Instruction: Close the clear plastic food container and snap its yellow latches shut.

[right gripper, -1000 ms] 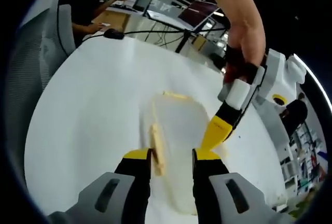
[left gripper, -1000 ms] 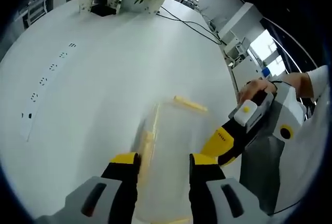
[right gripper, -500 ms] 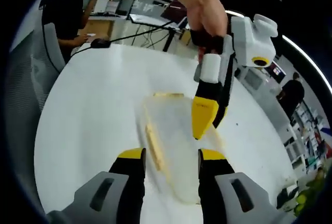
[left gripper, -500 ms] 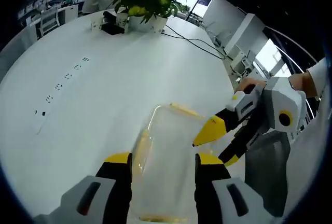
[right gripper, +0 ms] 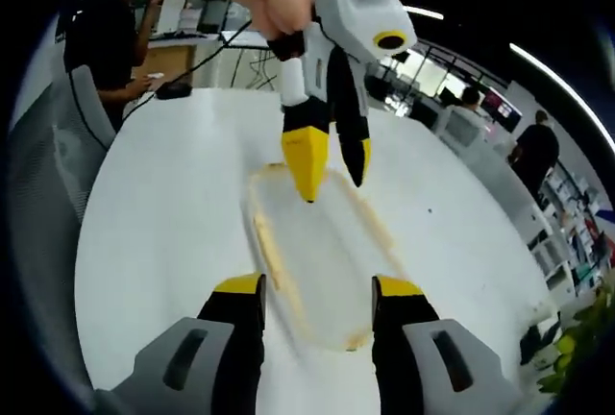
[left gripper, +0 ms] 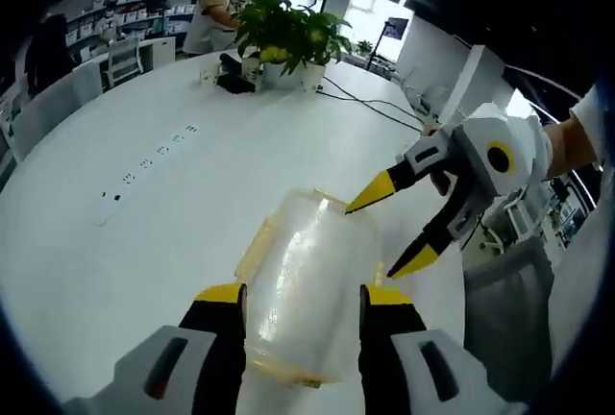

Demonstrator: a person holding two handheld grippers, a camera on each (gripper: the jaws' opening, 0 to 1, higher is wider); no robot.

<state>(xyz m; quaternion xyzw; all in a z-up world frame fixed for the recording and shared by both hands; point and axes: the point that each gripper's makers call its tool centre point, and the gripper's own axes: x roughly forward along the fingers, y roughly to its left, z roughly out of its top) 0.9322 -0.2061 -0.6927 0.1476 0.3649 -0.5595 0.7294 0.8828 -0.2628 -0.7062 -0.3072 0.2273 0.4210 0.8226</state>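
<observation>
**Inspector:** Container (left gripper: 307, 290) position: flat on the white bench (left gripper: 125, 242), well in from every edge, with open bench surface on all sides. In the left gripper view it lies between the two jaws of the left claw (left gripper: 300, 298), which stand spread wide on either side of it; whether they touch its walls cannot be told.

**Clerk:** And the other claw?

**Inspector:** Right claw (left gripper: 381, 234) shows in the left gripper view above the container's far right corner, jaws parted wide, empty, tips pointing down and apart from the lid. In the right gripper view the left claw (right gripper: 332, 167) hangs over the container's (right gripper: 317, 261) far end, and the view's own jaws stand spread over the near end.

**Clerk:** Materials?

**Inspector:** Clear, glossy plastic, rectangular with rounded corners; yellow latches (right gripper: 267, 252) run along the rim. Bench top is smooth, matte white. Claw jaws are black with yellow tips on grey-white bodies. A potted plant (left gripper: 288, 36) and cables (left gripper: 370, 103) sit at the far bench edge, well apart from the container.

**Clerk:** Change from the earlier pictures?

**Inspector:** The right claw has risen off the container's side and opened wider. Both cameras have pulled back, so more of the container and bench shows.
</observation>
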